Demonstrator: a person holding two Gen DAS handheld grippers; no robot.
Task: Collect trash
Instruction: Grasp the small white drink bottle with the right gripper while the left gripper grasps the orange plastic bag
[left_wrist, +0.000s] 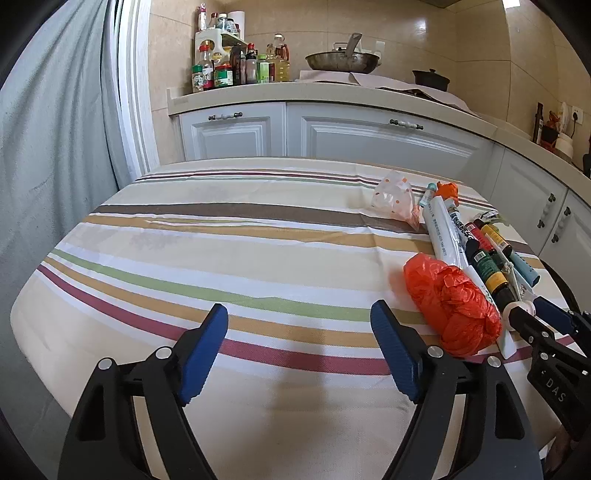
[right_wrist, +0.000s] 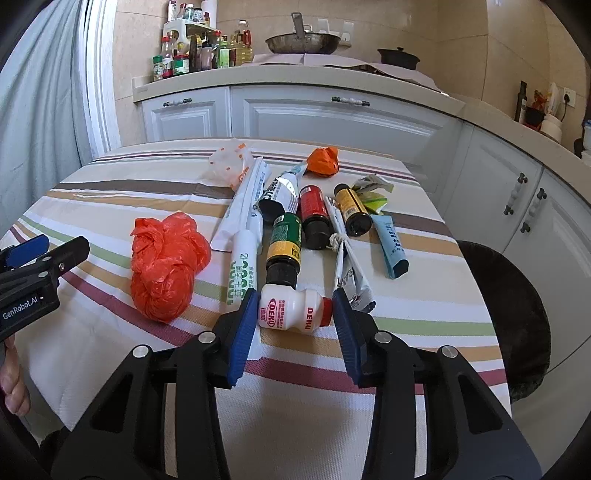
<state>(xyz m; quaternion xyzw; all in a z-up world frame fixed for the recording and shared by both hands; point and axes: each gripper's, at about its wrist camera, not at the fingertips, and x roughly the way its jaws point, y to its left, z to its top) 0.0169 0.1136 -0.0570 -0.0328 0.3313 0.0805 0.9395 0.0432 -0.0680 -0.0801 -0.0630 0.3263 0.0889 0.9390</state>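
Trash lies along the right side of a table under a striped cloth. It includes a crumpled orange bag, a smaller orange bag, a dotted clear bag, long white wrappers, a blue tube, and green, red and yellow bottles. A small white bottle lies on its side at the near end, with my right gripper shut on its two ends. My left gripper hovers open over bare cloth, left of the orange bag.
Behind the table runs a kitchen counter with condiment bottles, a wok and a dark pot. White cabinets line the right side. A dark round stool stands by the table's right edge. A curtain hangs at left.
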